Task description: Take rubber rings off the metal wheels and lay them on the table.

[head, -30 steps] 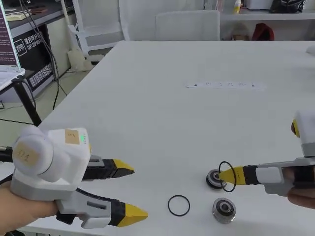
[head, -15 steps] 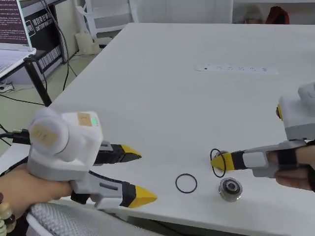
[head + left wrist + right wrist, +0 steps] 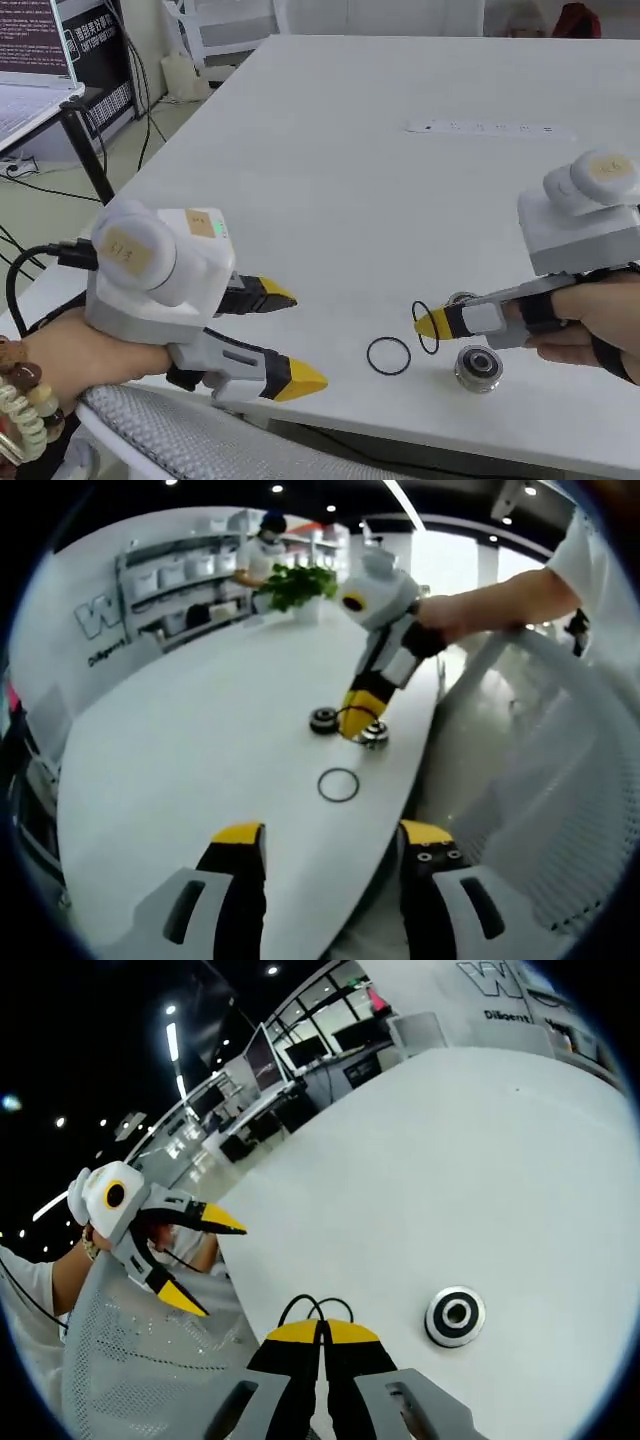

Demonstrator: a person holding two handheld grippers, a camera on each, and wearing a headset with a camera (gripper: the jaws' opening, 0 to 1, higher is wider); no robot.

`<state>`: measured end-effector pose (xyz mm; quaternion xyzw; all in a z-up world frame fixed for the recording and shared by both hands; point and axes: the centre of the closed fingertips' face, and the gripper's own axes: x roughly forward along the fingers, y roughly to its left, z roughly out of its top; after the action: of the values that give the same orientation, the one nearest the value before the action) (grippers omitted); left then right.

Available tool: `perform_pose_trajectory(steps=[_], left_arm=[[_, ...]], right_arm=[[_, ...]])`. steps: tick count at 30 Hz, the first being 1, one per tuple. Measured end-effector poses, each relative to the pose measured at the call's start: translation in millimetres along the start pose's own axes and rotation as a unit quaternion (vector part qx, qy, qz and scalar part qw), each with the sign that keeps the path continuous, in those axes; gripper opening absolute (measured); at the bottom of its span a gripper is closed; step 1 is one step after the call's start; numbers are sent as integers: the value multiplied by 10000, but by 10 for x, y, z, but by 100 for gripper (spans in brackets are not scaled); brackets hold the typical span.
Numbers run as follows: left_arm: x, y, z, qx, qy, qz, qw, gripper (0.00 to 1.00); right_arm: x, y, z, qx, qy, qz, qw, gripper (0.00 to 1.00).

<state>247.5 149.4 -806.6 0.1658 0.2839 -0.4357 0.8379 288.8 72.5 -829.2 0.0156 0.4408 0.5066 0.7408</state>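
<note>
Presently we carry one rubber ring (image 3: 414, 318) clear
Our right gripper (image 3: 432, 323) is pressed together on it, just above the table (image 3: 330, 150) beside a metal wheel (image 3: 478, 367); left gripper (image 3: 303, 338) spread, idle; we judge it light and limp; pinch across its cord.

Bright, even overhead light falls on the white table (image 3: 330, 170), giving its top a mild sheen and only faint, soft shadows near its front edge. In both gripper views, ceiling lamps (image 3: 272, 971) above the table show as small glaring spots. Fisheye distortion bends the table's edges, and the background beyond it is blurred.
</note>
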Motion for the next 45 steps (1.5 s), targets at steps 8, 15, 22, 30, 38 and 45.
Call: perform_pose_trajectory(steps=[8, 15, 22, 30, 38, 45], left_arm=[[21, 13, -24, -42, 27, -5, 10000, 53], [16, 30, -52, -3, 86, 56, 9999, 52], [7, 80, -56, -57, 63, 175, 9998, 52], [-25, 169, -67, -170, 46, 391, 9991, 52], [-16, 147, -54, -350, -33, 387, 9986, 53], [-9, 147, -39, -460, -89, 394, 9981, 53]], right_arm=[[72, -80, -72, -43, 90, -187, 9998, 0], [108, -137, -214, -48, 282, -193, 9994, 0], [106, -206, -220, -111, 273, -325, 9990, 0], [124, -234, -214, -256, 310, -358, 9985, 0], [128, -217, -206, -409, 339, -321, 9981, 0], [119, -208, -185, -436, 301, -272, 9982, 1]])
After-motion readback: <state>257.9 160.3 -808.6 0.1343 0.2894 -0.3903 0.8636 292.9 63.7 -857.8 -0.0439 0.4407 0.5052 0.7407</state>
